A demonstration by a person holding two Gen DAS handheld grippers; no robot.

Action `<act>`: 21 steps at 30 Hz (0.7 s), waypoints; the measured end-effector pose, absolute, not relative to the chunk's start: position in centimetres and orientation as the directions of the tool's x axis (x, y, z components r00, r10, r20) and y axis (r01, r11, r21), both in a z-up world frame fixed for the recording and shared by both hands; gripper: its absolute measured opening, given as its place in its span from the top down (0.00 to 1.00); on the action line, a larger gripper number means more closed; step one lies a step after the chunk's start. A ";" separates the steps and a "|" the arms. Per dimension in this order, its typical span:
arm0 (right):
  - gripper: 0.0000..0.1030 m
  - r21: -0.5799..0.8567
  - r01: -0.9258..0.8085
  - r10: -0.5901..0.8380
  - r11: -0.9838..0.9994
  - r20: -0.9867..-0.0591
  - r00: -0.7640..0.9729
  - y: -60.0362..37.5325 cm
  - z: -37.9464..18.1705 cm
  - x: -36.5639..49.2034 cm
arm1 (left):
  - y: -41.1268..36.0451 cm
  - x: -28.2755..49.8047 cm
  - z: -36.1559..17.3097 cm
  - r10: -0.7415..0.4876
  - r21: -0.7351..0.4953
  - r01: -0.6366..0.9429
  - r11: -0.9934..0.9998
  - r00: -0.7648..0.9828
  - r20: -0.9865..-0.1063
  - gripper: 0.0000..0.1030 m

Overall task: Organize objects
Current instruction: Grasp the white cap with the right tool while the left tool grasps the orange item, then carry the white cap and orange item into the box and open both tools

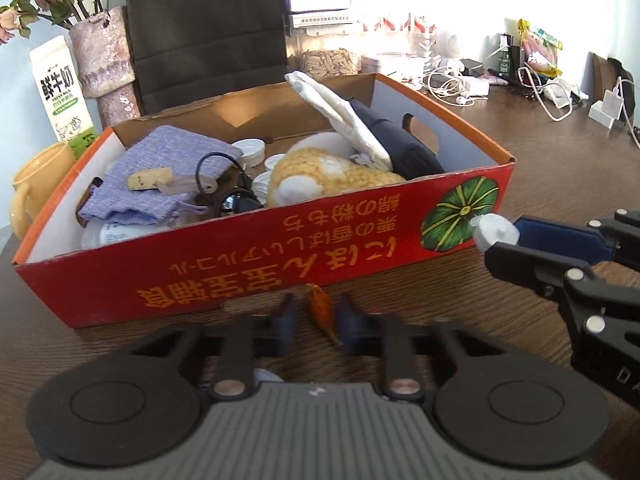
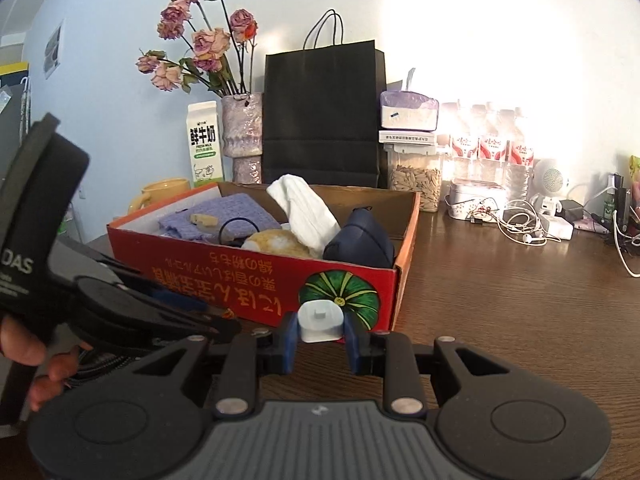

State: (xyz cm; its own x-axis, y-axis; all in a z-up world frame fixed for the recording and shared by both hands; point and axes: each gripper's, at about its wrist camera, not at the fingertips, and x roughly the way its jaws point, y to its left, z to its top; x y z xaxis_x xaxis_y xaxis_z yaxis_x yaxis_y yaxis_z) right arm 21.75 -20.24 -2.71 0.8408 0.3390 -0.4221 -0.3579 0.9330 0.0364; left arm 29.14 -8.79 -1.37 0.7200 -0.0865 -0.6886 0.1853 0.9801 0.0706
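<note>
A red cardboard box (image 1: 240, 264) stands on the brown table; it also shows in the right wrist view (image 2: 248, 276). It holds a lilac knitted pouch (image 1: 160, 176), a yellow plush toy (image 1: 320, 176), a white cloth (image 1: 340, 120), a dark blue pouch (image 1: 404, 144) and a black cable. My left gripper (image 1: 318, 314) is shut on a small orange wrapper (image 1: 320, 308) just in front of the box. My right gripper (image 2: 322, 326) is shut on a small white plastic piece (image 2: 320, 320), which also shows in the left wrist view (image 1: 494, 232), near the box's front right corner.
Behind the box stand a black paper bag (image 2: 324, 120), a vase with dried roses (image 2: 242, 128), a milk carton (image 2: 206, 144) and a yellow mug (image 1: 36, 184). A seed jar (image 2: 416, 180), bottles, chargers and white cables (image 2: 524, 224) crowd the back right.
</note>
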 end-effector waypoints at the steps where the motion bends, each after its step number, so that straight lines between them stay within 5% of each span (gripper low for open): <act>1: 0.77 0.037 -0.359 0.340 0.933 -0.420 0.841 -20.2 -2.7 21.7 | -8.8 29.1 -1.3 -0.088 0.067 0.184 0.981 0.720 -0.689 0.86; 21: 0.77 0.009 -0.395 0.370 0.919 -0.366 0.854 -17.3 -1.0 20.4 | -4.9 24.4 3.6 -0.151 -0.009 0.174 0.985 0.828 -0.540 0.86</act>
